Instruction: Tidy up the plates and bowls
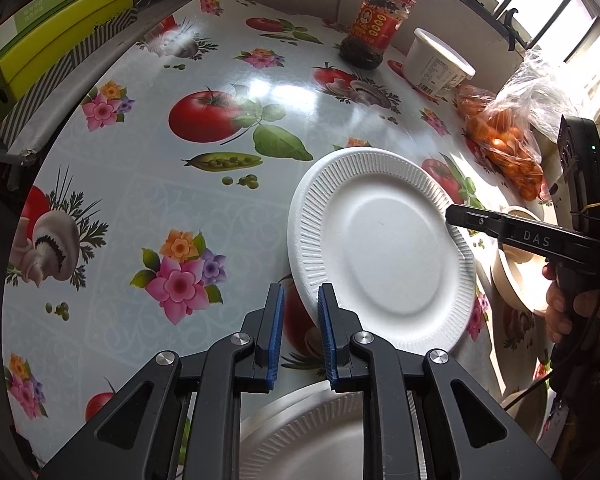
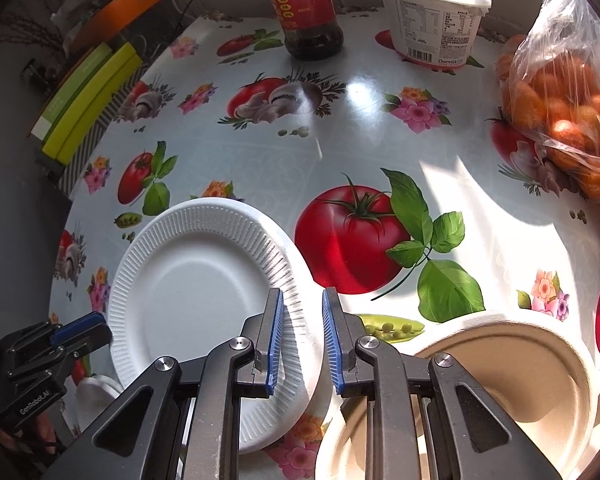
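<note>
A white ribbed foam plate [image 1: 380,248] is tilted above the flowered tablecloth; it also shows in the right wrist view [image 2: 196,276]. My left gripper [image 1: 300,334] is open, with the plate's near-left rim between its blue pads. My right gripper [image 2: 302,340] is open, straddling the plate's right rim. It also shows in the left wrist view [image 1: 456,214]. A second white plate [image 1: 312,436] lies under my left gripper. Beige paper bowls [image 2: 512,364] sit under my right gripper and also show in the left wrist view [image 1: 512,276].
At the back stand a red-labelled sauce jar [image 1: 370,24] and a white lidded tub [image 1: 436,62]. A plastic bag of small oranges [image 2: 568,112] lies at the right. Yellow-green boxes [image 1: 56,40] sit off the table's left edge.
</note>
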Demonstrator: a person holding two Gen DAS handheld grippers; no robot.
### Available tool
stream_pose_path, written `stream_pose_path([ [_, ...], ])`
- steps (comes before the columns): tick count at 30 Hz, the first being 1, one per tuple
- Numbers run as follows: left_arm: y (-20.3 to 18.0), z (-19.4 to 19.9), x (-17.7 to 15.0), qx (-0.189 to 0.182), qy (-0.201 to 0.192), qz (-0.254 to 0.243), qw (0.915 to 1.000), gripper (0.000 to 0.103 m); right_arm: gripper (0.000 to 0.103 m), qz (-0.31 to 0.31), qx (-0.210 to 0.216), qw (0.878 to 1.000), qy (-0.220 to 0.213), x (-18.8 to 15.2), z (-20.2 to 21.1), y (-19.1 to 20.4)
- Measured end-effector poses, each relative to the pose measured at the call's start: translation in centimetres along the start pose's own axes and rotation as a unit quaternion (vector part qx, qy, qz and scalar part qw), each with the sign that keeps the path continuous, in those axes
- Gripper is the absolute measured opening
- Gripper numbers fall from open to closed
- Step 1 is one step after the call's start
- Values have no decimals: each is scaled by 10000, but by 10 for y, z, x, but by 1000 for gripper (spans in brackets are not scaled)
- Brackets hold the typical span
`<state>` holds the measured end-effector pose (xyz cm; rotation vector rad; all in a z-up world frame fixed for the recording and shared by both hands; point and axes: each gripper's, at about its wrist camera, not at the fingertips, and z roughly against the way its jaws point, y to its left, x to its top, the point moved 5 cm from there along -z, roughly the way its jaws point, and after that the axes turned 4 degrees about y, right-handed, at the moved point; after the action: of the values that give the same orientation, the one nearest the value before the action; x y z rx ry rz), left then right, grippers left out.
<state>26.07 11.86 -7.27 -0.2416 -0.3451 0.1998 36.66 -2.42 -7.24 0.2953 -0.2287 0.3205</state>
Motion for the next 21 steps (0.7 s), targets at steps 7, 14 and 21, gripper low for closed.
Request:
stream_pose_path([
  [7, -5, -1, 1, 34, -17, -23, 10000, 15, 18, -5, 41, 10000, -45, -1, 4, 2],
  [14, -5, 1, 3, 15, -56, -5, 10000, 15, 18, -65, 73, 9999, -77, -1, 6, 1],
  [21, -5, 8, 5, -16, -158, -6, 9999, 15, 18, -131, 110, 9998, -141, -1, 12, 2],
])
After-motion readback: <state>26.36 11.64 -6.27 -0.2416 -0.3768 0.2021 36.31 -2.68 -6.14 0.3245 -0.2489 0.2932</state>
